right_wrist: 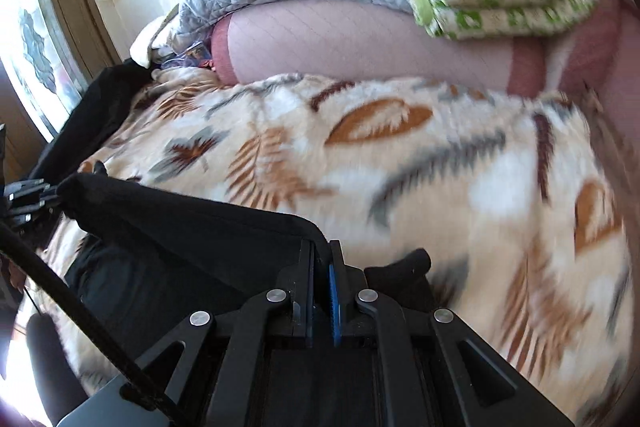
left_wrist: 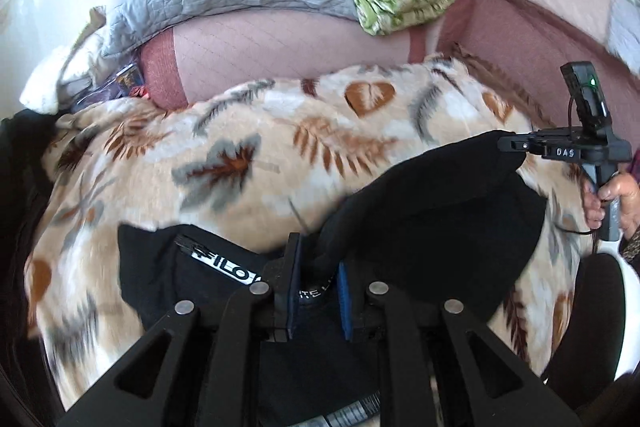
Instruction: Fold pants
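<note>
Left wrist view shows the black pants (left_wrist: 420, 219) draped over a leaf-patterned fleece blanket (left_wrist: 248, 147) on the bed, with a white printed label near the waistband (left_wrist: 228, 267) lying flat below. The left gripper (left_wrist: 318, 291) has its fingers pinching a bunch of the black cloth, and a fold of fabric rises from there to the right gripper (left_wrist: 510, 143), whose fingers are pressed on the far edge. Right wrist view agrees: the right gripper (right_wrist: 322, 283) pinches the pants (right_wrist: 192, 227) at a hem-like edge, and the cloth stretches in a taut band toward the other tool.

By its look the fabric is soft, light knit that sags between the two holds and has no stiffness of its own. It probably clings a little to the fleece, so dragging may bunch it. Edges and corners seem the best places to hold, kept level so the fold lands straight.
</note>
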{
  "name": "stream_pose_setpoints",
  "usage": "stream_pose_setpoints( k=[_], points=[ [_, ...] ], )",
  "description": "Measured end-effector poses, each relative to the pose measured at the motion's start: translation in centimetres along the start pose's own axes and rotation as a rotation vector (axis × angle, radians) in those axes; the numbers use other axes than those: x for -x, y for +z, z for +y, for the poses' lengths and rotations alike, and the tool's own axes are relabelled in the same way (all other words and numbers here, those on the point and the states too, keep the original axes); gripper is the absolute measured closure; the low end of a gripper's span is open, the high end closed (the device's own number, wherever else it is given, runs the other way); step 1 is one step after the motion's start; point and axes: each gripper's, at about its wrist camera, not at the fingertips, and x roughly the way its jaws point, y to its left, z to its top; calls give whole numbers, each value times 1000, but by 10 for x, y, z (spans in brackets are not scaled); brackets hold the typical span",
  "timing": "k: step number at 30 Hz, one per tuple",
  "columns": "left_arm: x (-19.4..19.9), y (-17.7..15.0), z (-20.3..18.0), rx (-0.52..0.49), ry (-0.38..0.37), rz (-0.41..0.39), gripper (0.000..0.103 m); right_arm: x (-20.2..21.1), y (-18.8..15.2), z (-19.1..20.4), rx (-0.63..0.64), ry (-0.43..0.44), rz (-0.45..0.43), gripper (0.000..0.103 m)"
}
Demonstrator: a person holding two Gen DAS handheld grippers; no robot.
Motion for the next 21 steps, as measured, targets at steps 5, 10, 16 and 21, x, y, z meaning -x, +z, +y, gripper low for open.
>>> stream_pose_setpoints(
  k=[5,10,16,21],
  points=[
    [-6,-78,-27,8,28,130,81,10,-79,-7,-116,-37,68,64],
    [9,-122,-24,107,-22,189,81,37,-130,-37,-254,-113,54,52],
    [57,-123,-8,189,-23,61,58,63,-125,-62,-397,-136,-63,43],
    [63,-96,-11,243,-65,-3,57,33,-103,-39,-333,-196,-23,43]
  ],
)
